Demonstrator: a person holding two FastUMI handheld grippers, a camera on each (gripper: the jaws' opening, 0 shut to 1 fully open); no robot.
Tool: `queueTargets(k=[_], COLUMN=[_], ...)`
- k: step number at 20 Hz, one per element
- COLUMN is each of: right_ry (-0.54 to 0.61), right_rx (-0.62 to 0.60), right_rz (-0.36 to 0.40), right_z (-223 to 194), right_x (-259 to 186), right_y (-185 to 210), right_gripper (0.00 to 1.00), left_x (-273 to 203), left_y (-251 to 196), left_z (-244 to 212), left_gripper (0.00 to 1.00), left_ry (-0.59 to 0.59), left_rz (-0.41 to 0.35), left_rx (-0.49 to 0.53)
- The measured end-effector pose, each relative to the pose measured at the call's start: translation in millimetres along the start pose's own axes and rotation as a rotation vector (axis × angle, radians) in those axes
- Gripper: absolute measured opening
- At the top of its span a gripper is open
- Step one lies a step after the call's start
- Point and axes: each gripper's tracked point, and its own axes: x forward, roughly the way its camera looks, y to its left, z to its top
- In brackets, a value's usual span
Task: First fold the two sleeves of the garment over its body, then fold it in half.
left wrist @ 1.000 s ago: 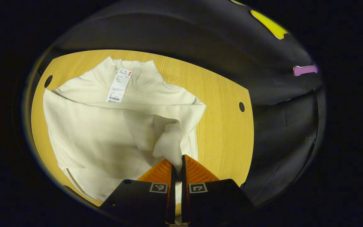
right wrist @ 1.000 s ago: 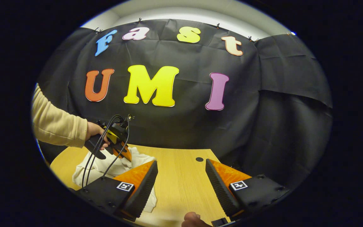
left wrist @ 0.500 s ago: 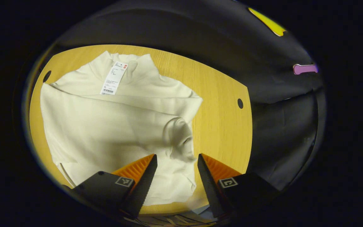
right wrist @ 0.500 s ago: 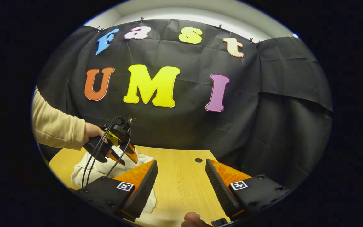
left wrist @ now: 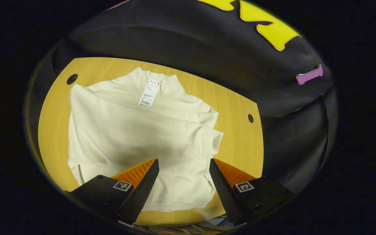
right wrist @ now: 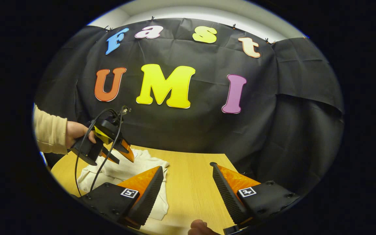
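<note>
On the table: a white long-sleeved mock-neck garment lies flat on the round pale wooden table, collar toward the booth wall, paper tag at the neck.
Sleeves: both look folded across the body, one over the other.
Left gripper: raised over the hem, fingers wide apart, holding nothing.
Right gripper: off to the side above bare wood, spread open, empty.
Step in hand: judging by this, the half-fold remains.
Next move: likely each gripper pinches a hem corner and carries it to the collar.
</note>
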Motion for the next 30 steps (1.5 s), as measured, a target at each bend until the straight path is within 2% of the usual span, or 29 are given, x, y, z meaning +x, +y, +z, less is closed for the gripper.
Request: queueTargets(k=[6, 11, 13, 17, 21, 23, 25, 30], right_ry=[0.053, 0.147, 0.181, 0.270, 0.451, 0.563, 0.658, 0.848], right_rx=[0.003, 0.002, -0.024, -0.056, -0.095, -0.121, -0.092, -0.004], right_rz=[0.070, 0.125, 0.145, 0.134, 0.112, 0.108, 0.106, 0.037], right_z=[-21.6, -54.0, -69.9, -110.6, -176.2, -211.6, -234.1, -277.1], right_x=[11.4, 22.7, 31.1, 56.9, 75.5, 75.3, 72.7, 65.7], right_y=[29.3, 54.7, 63.4, 66.7, 70.6, 72.1, 72.6, 68.1], right_gripper=[0.94, 0.95, 0.94, 0.95, 0.94, 0.94, 0.95, 0.94], left_x=[-39.4, -55.8, -55.8, -47.6, -35.1, -28.6, -22.5, -4.7], left_y=[80.9, 144.9, 161.2, 177.6, 196.8, 197.8, 195.3, 186.0], left_z=[-30.5, -58.6, -72.2, -93.1, -101.7, -98.1, -91.9, -67.2], left_gripper=[0.99, 0.99, 0.99, 0.99, 0.99, 0.99, 0.99, 0.99], left_ry=[-0.135, -0.183, -0.172, -0.133, -0.047, -0.012, 0.028, 0.120], left_rz=[0.126, 0.280, 0.313, 0.328, 0.399, 0.406, 0.414, 0.442], left_rx=[0.020, 0.081, 0.076, -0.002, -0.010, -0.025, -0.054, -0.083])
